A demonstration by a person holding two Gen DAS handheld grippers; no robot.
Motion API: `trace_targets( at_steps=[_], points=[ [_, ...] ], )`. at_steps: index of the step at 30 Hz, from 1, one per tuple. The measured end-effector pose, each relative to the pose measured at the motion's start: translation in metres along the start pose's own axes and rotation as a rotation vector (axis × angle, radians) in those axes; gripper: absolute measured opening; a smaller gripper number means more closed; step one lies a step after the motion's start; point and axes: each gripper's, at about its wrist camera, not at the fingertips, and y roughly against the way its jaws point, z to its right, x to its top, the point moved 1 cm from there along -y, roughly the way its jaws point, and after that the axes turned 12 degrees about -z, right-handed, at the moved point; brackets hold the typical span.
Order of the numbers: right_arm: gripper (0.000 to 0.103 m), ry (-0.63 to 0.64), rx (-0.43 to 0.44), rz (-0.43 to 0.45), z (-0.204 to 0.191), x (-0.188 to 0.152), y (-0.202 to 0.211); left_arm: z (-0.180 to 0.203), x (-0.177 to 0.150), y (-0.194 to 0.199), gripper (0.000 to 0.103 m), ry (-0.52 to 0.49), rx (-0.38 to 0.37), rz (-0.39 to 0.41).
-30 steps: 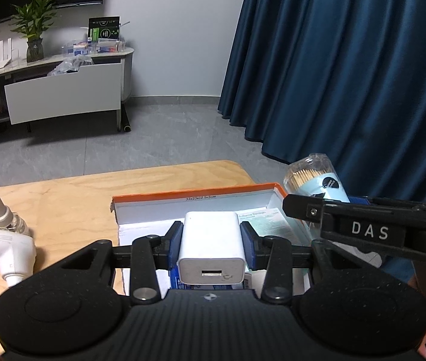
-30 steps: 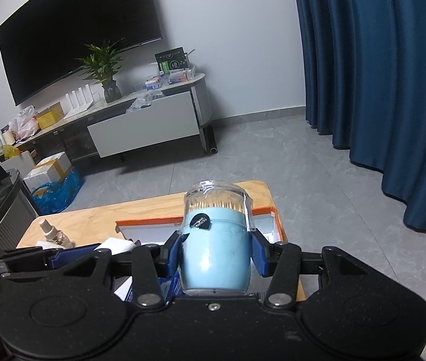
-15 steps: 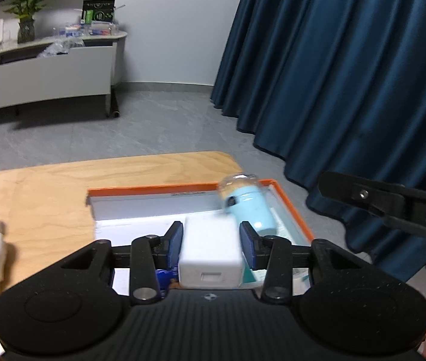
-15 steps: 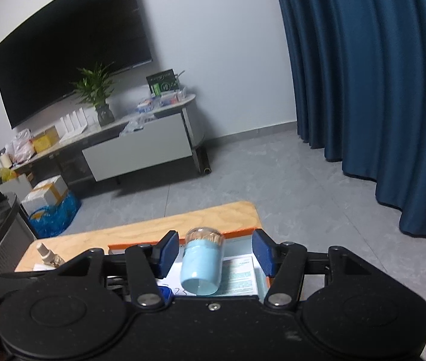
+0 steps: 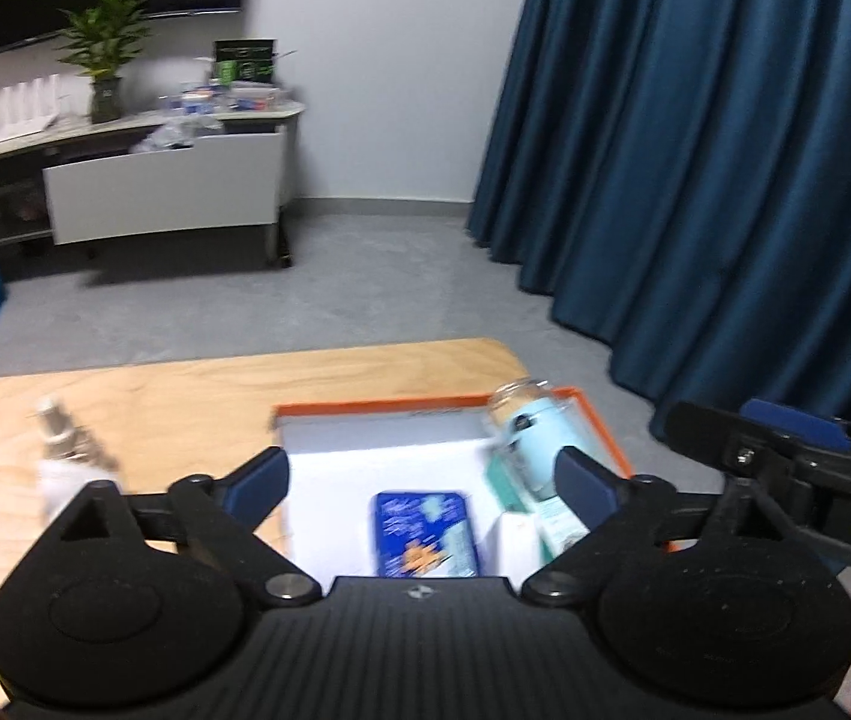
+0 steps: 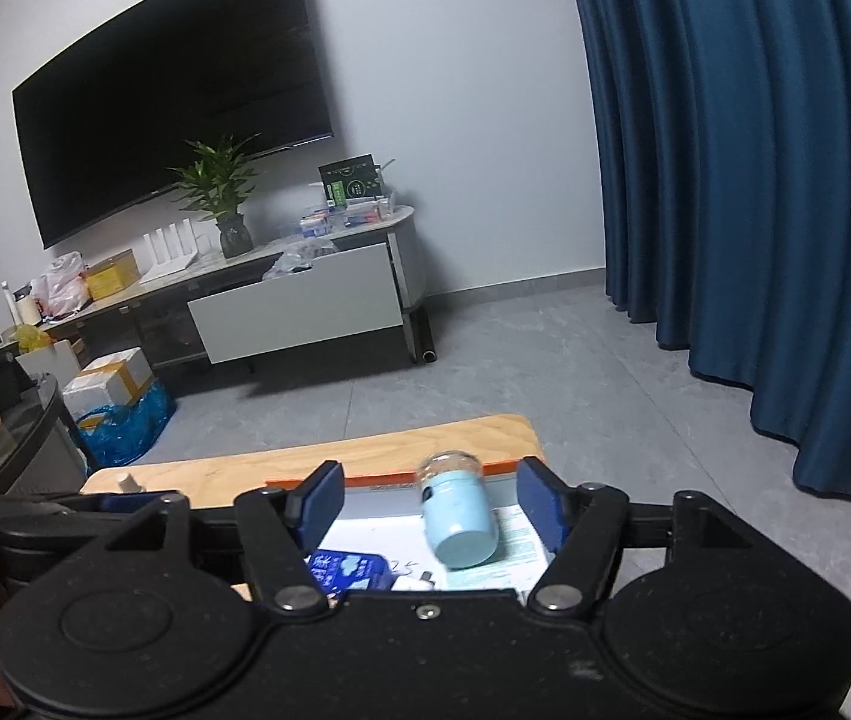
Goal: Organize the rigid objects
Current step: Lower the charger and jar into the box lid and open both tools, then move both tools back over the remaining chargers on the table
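Left gripper (image 5: pixel 422 474), lower centre of the left wrist view: jaws spread wide, nothing between them, poised over the orange-rimmed box (image 5: pixel 602 432); right gripper (image 6: pixel 428 501), lower centre of the right wrist view: jaws likewise wide apart and holding nothing, above the same box (image 6: pixel 509 467); light-blue canister (image 6: pixel 458 516) with clear lid, lying tilted on its side inside the box toward its right end, on a green-printed leaflet (image 6: pixel 521 540), also seen right of centre in the left wrist view (image 5: pixel 536 438); blue printed tin (image 5: pixel 425 534), flat on the white box floor, bottom centre of the left view, partly hidden behind the gripper body in the right view (image 6: pixel 347 570); white block (image 5: pixel 512 540), just right of the tin, edges blurred; small spray bottle (image 5: pixel 59 438), on the wooden table (image 5: pixel 185 396), left of the box and apart from it, blurred; dark blue curtain (image 6: pixel 755 180), filling the right of the frame; black television (image 6: pixel 173 102), upper left; potted plant (image 6: pixel 221 192) on the low cabinet (image 6: pixel 299 306) beneath it.
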Motion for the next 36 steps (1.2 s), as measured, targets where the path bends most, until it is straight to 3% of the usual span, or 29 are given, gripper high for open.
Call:
trace_targets(
  at_steps=[10, 36],
  points=[
    [0.082, 0.04, 0.032, -0.028, -0.032, -0.015, 0.011, -0.035, -0.017, 0.031, 0.103, 0.055, 0.11, -0.016],
    [0.083, 0.137, 0.121, -0.089, -0.107, -0.037, 0.006, -0.1, -0.052, 0.067, 0.103, 0.188, 0.183, 0.003]
  ],
)
